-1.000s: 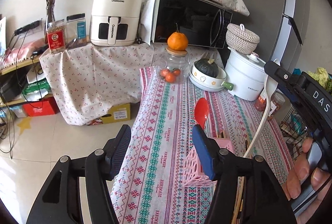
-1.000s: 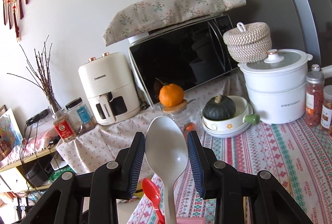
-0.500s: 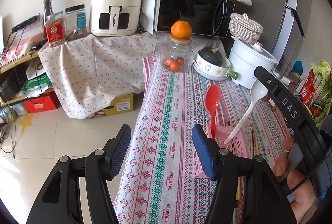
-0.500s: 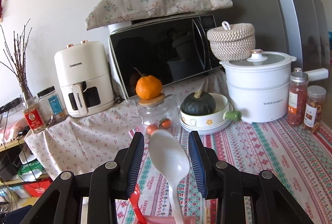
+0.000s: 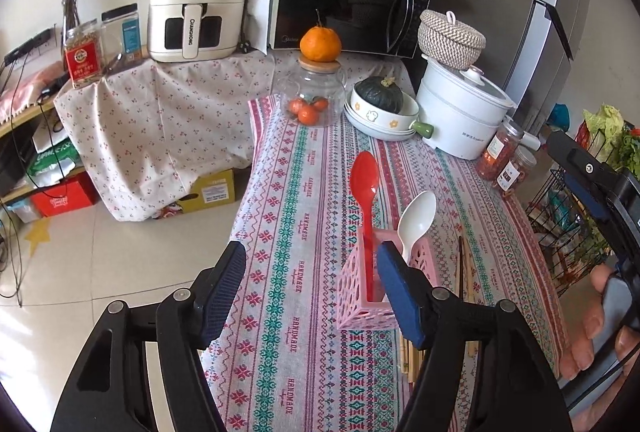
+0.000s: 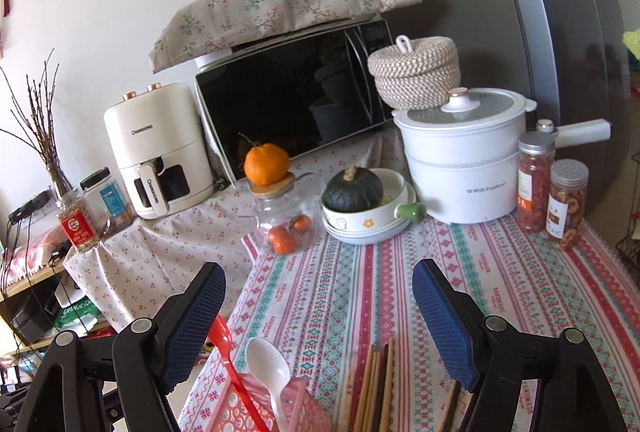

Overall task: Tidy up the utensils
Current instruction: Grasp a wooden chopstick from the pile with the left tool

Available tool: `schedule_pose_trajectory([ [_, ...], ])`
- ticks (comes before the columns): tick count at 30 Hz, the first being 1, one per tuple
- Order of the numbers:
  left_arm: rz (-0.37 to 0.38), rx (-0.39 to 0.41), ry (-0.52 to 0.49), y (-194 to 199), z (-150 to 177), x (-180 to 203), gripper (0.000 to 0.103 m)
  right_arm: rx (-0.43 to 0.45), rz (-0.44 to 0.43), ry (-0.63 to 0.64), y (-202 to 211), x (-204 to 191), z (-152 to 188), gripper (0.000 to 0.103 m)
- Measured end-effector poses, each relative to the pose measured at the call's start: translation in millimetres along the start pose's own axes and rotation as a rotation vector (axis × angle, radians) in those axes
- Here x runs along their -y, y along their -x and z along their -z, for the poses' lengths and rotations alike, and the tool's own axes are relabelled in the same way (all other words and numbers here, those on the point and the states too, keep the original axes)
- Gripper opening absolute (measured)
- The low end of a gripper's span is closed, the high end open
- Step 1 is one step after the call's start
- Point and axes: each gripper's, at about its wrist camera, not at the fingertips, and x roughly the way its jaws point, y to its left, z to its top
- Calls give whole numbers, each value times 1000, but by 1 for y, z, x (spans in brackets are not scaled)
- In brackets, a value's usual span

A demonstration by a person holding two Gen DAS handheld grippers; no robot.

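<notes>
My left claw is spread wide with nothing between its pads, hanging above the near left edge of the bench. Just off its right finger, touching the blue pad in the left wrist view, stands the pink lattice holder. The red spoon stands upright in the holder's left side, bowl up, ahead of that claw. Beside it on the right the white spoon leans in the same holder, bowl up and tipped a little to the right. Right of the holder, the wooden chopsticks lie flat on the striped cloth, running away from me.

Farther ahead of the left claw sit a glass jar with an orange on its lid, and a bowl holding a dark green squash.

My right claw is also spread wide and grips nothing. Below its left finger the red spoon and white spoon rise out of the holder. Between its fingers, low and close, the chopsticks fan out on the bench. Well ahead of its right finger stand a white pot and two spice jars.
</notes>
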Motion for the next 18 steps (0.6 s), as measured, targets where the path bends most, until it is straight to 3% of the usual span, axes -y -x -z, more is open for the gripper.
schedule_pose_trajectory([
  [11,66,-44,-111,9,-5,68,81,-222,138,-24,12,82,3,87],
  [18,114,-182,-215,-10,1,127,81,-377,213,-52,10,129,16,87],
])
